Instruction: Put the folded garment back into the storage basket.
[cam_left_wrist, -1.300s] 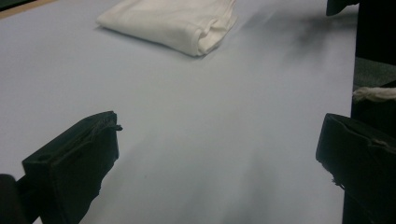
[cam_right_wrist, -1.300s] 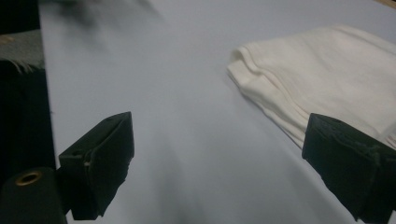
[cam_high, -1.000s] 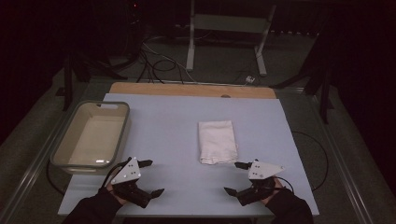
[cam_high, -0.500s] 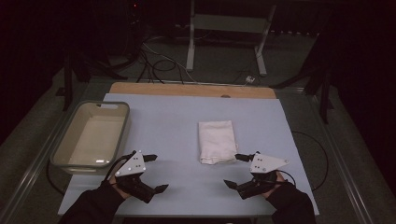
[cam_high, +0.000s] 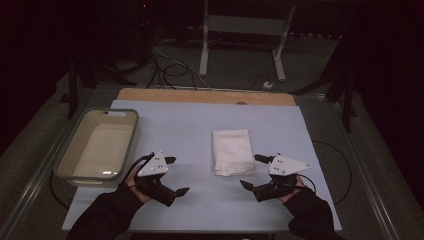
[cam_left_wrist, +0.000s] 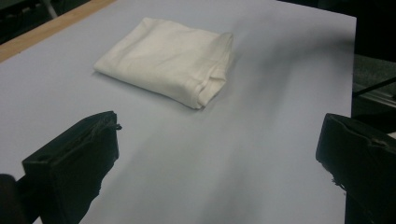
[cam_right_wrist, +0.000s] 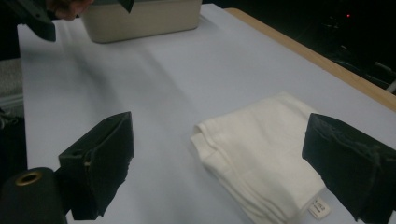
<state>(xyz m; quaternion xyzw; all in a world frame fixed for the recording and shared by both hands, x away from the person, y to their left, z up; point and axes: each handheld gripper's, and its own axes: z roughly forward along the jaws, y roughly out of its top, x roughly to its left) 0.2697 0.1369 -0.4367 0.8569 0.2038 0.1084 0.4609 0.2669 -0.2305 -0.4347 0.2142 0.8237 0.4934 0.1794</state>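
Observation:
A folded white cloth (cam_high: 231, 151) lies flat on the pale blue table mat (cam_high: 200, 120), right of centre. My right gripper (cam_high: 250, 171) stands open just right of the cloth's near corner, its jaws pointing left at it. In the right gripper view the cloth (cam_right_wrist: 266, 154) lies between and beyond the wide-apart jaws of the gripper (cam_right_wrist: 219, 126), a small label at its near edge. My left gripper (cam_high: 178, 175) is open too, a short way left of the cloth and apart from it. The cloth (cam_left_wrist: 168, 58) lies well ahead of the left gripper (cam_left_wrist: 219, 135).
A clear plastic tub (cam_high: 97, 145) sits empty at the mat's left edge, behind my left hand; the tub (cam_right_wrist: 140, 18) is also far off in the right gripper view. A wooden strip (cam_high: 205, 96) borders the far side. Cables and a metal stand lie on the floor beyond.
Both hands have slid forward from the near edge and a little toward the cloth. Both grippers stay open, and the cloth has not moved.

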